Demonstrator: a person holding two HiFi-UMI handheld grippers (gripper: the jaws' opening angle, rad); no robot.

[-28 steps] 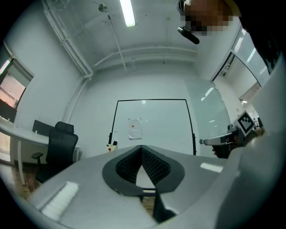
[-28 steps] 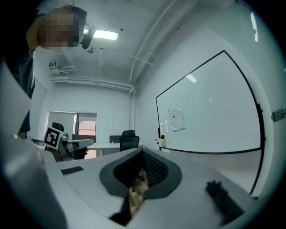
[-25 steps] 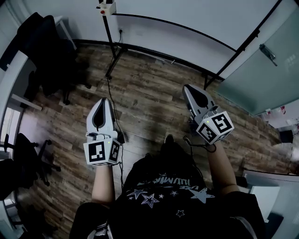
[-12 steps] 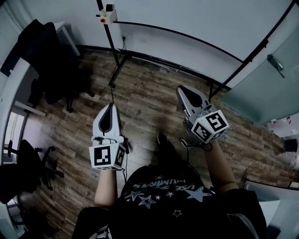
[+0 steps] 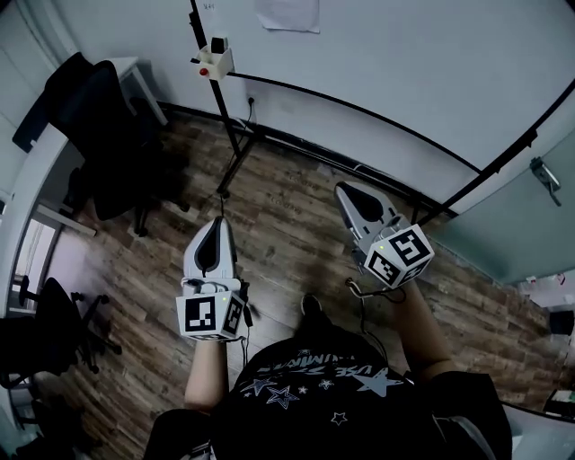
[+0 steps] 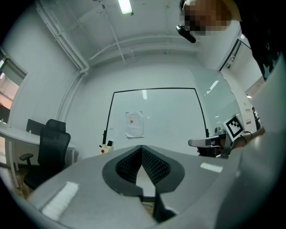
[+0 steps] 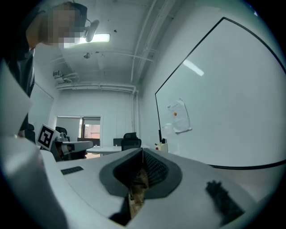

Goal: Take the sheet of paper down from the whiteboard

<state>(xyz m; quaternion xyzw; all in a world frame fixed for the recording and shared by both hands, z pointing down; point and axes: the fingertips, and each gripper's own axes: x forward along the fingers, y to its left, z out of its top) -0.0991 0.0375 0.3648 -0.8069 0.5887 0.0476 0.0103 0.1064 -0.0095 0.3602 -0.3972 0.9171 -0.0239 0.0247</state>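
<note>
A white sheet of paper (image 5: 287, 13) hangs on the whiteboard (image 5: 404, 63) at the top of the head view, pinned by a small orange magnet (image 6: 132, 120). The left gripper view shows the sheet (image 6: 134, 124) straight ahead, some way off. In the right gripper view the paper (image 7: 178, 117) is ahead and to the right. My left gripper (image 5: 218, 225) is held level over the wooden floor, shut and empty. Beside it my right gripper (image 5: 348, 190) also points towards the board, jaws together with nothing between them. Both are well short of the board.
The whiteboard stands on black legs (image 5: 235, 153), and a small box with a red button (image 5: 216, 59) is clipped to its left post. A black office chair (image 5: 108, 135) and a white desk (image 5: 22, 180) are at the left. A glass door (image 5: 539, 216) is at the right.
Both grippers and the view have advanced towards the whiteboard. The board now fills more of the top of the view and the paper has come into sight. Both grippers stay shut.
</note>
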